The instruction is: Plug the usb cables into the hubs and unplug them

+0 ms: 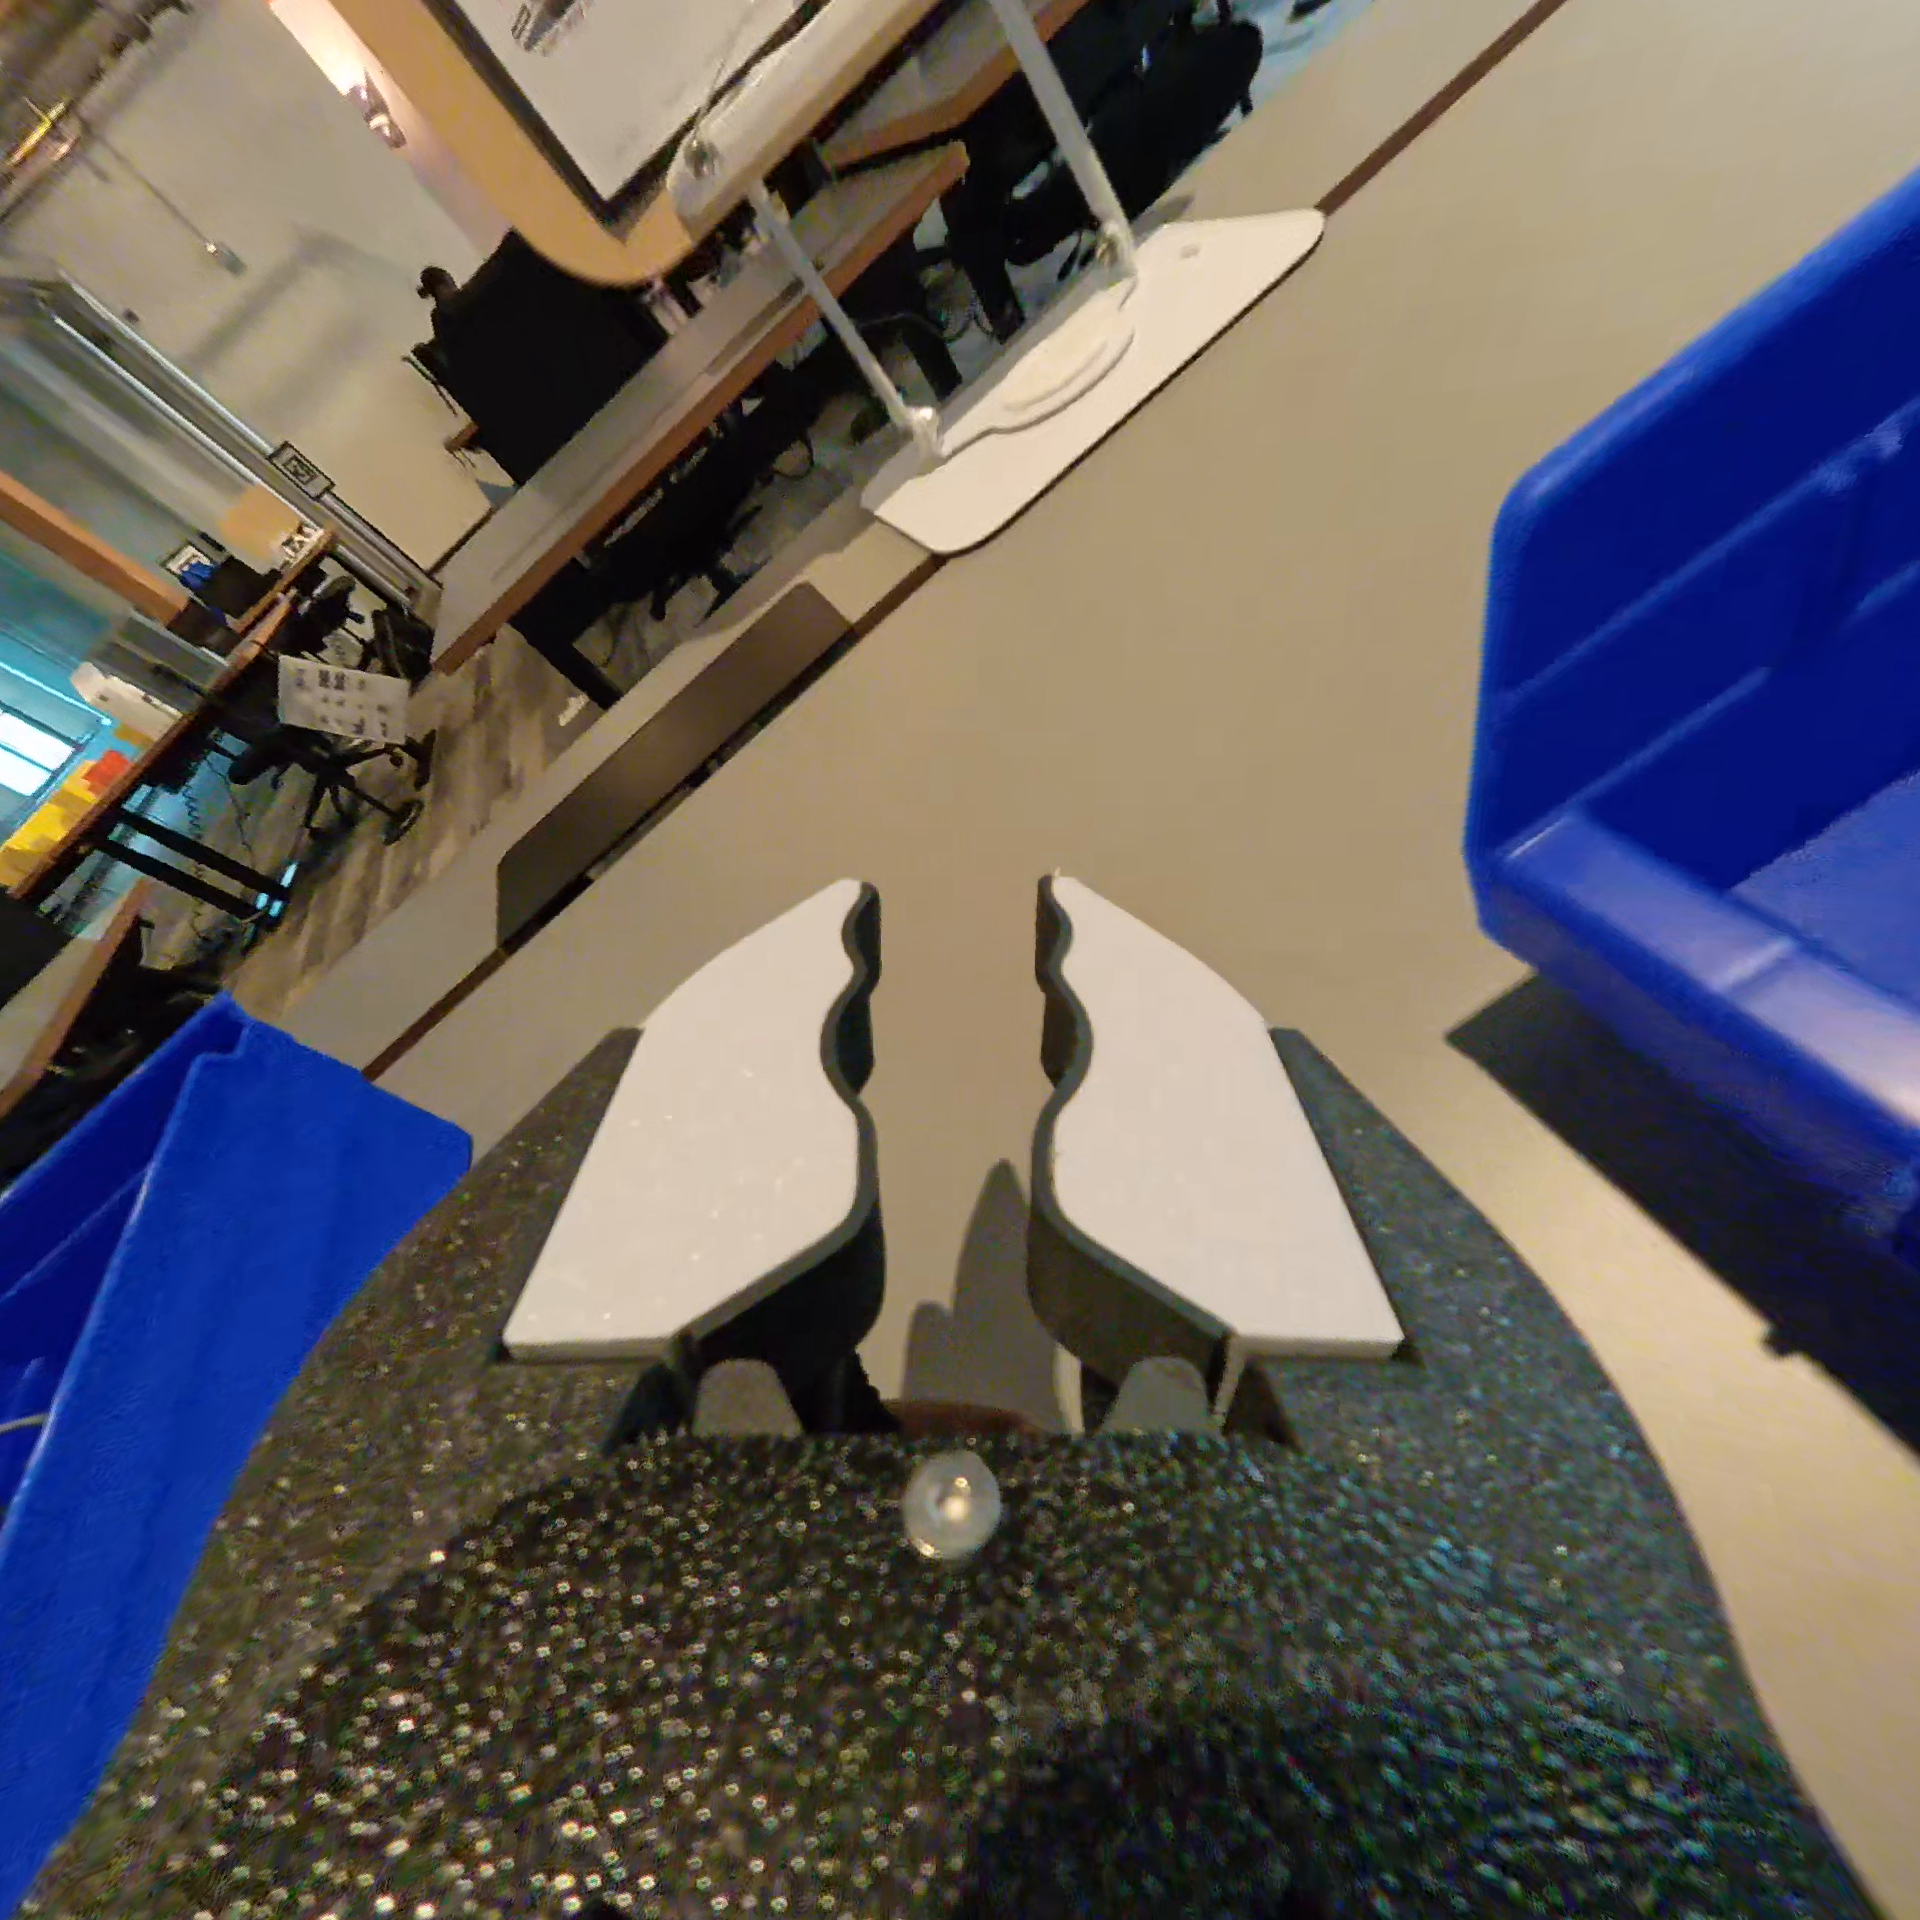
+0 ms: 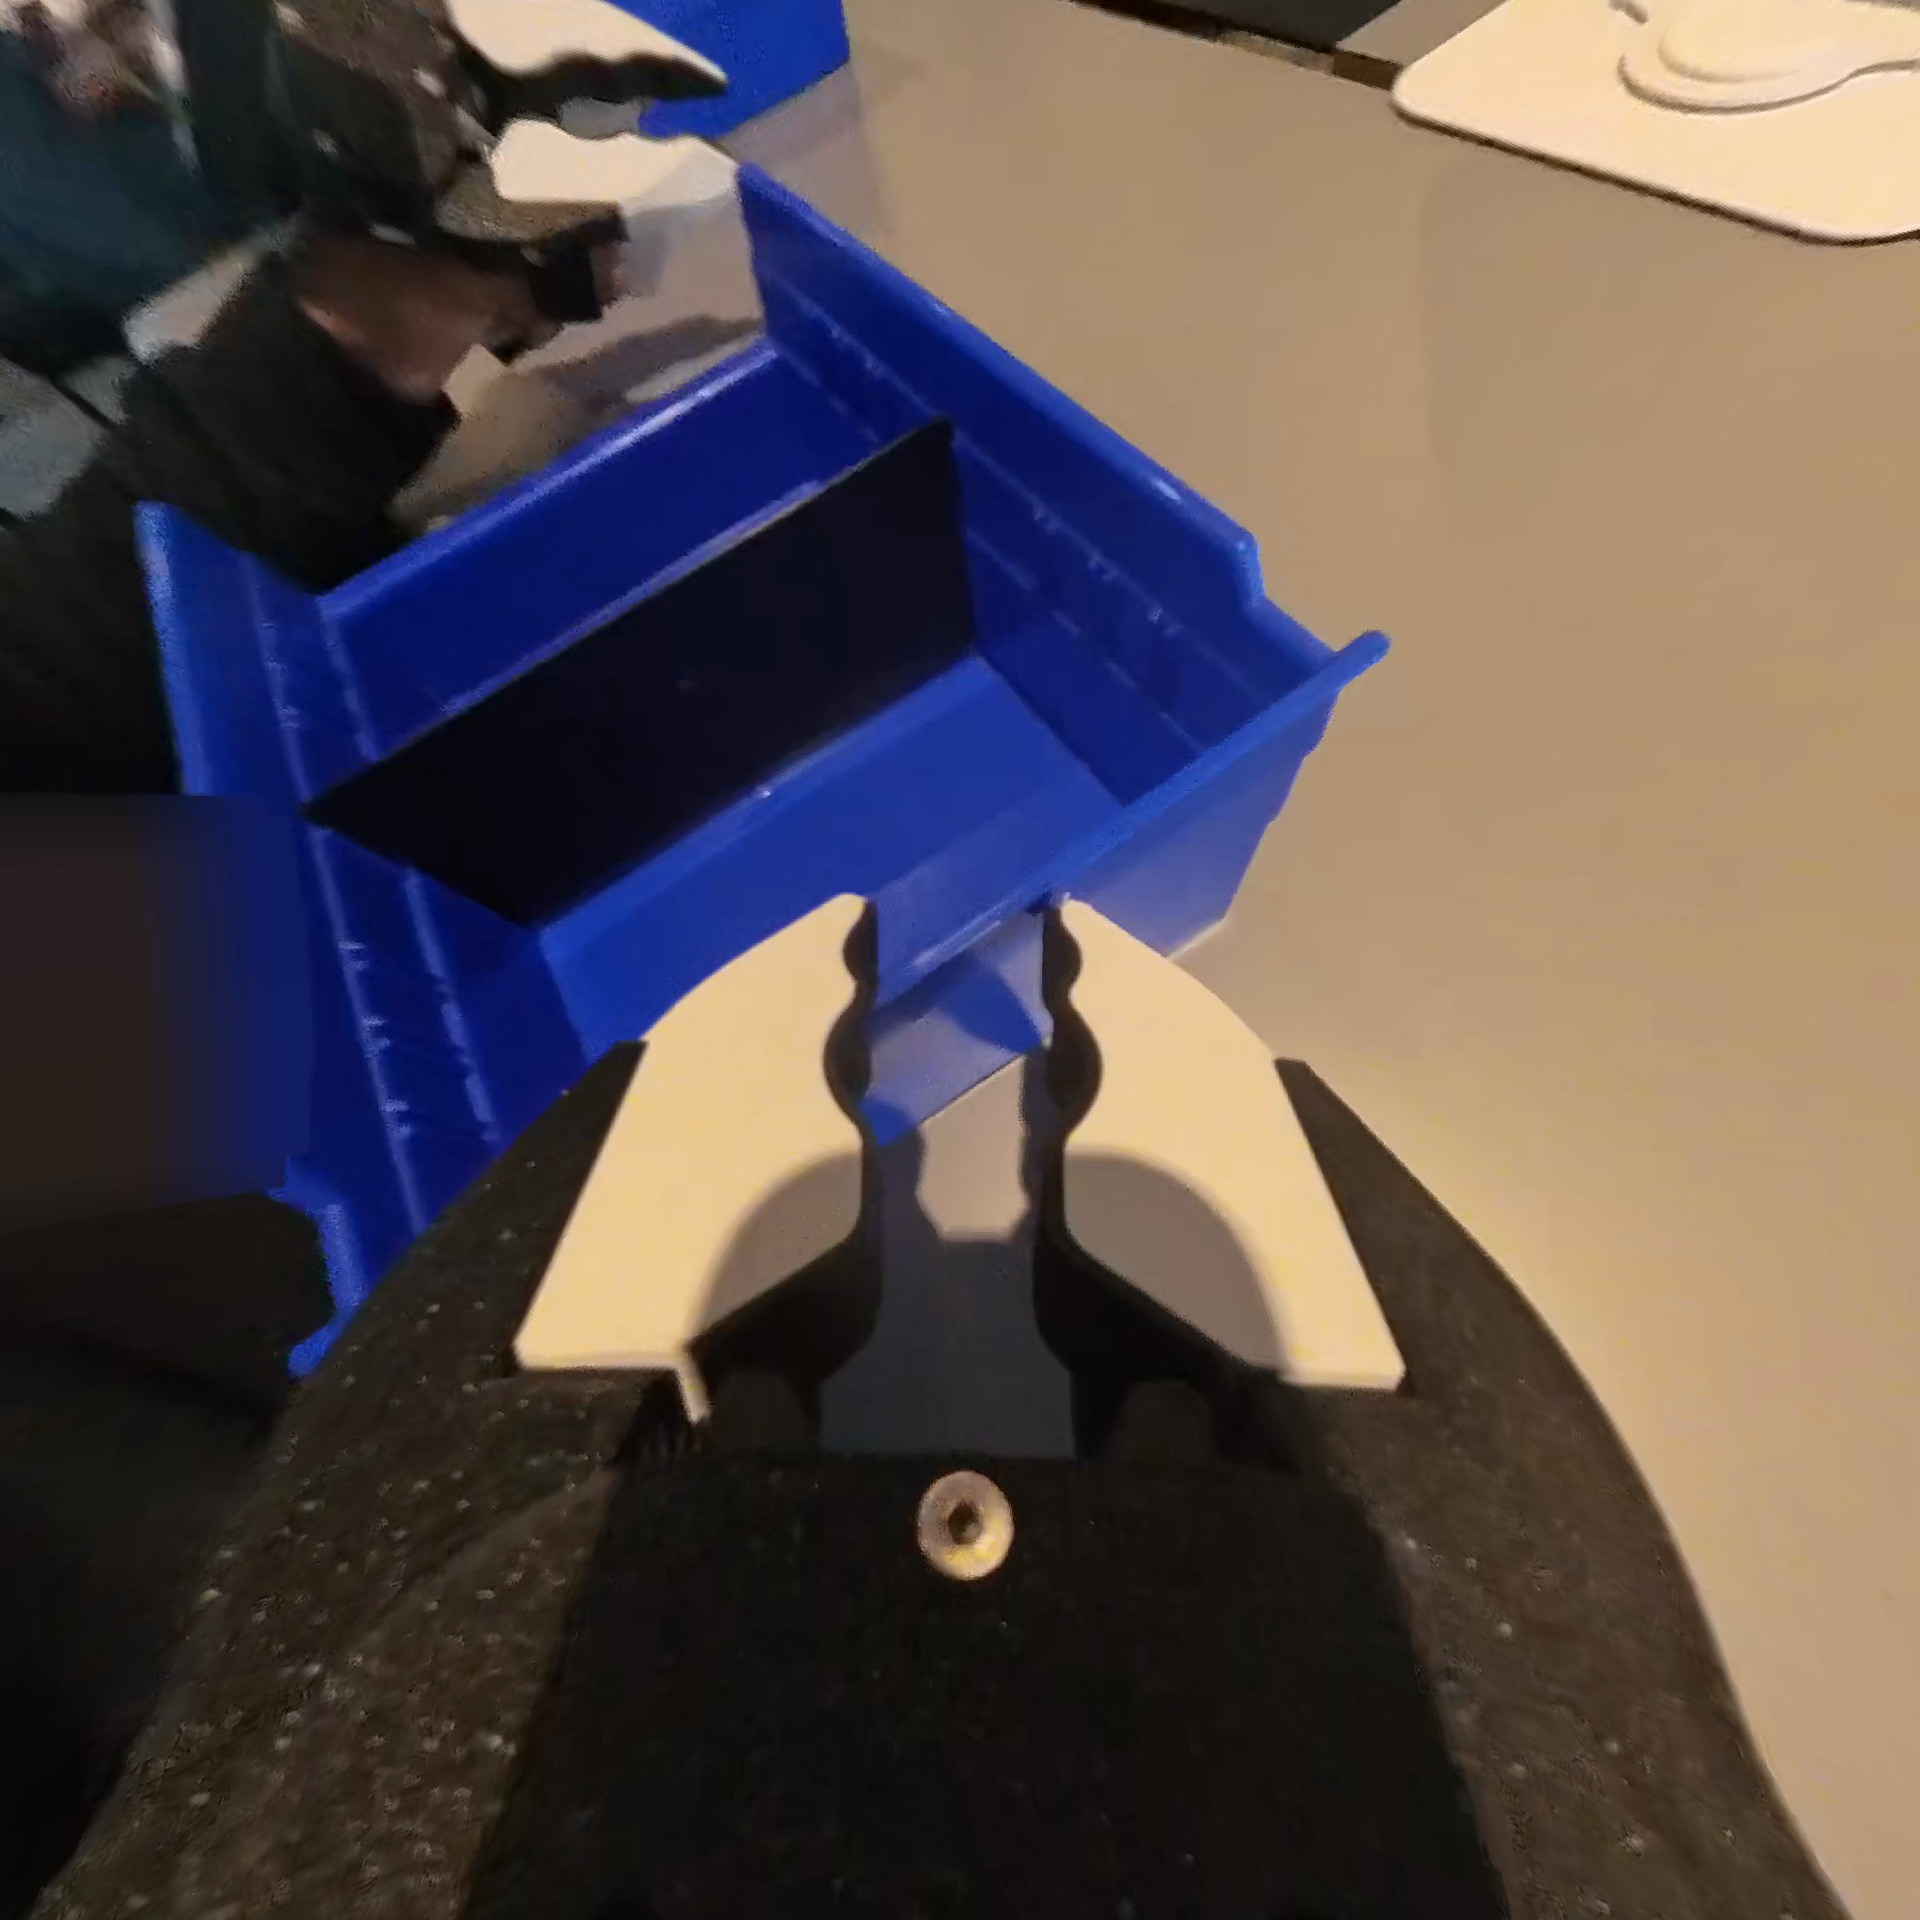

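No usb cable or hub shows in either view. My left gripper (image 1: 958,904) is open and empty above the beige table (image 1: 1195,675), between two blue bins. It also shows, blurred, at the upper left of the right wrist view (image 2: 665,145), with a gap between its fingers. My right gripper (image 2: 958,920) is open, with its fingertips just over the front lip of a blue bin (image 2: 1039,416). Nothing is held in it. The bin has a black divider (image 2: 675,665) across it, and the compartments I can see hold nothing.
One blue bin (image 1: 1714,623) stands close at the right and another (image 1: 208,1299) at the lower left. A second bin (image 2: 748,42) sits behind the divided one. A white stand base (image 1: 1122,353) and a dark flat slab (image 1: 665,758) lie near the far table edge. My right fingertips sit around 35 cm from my left ones.
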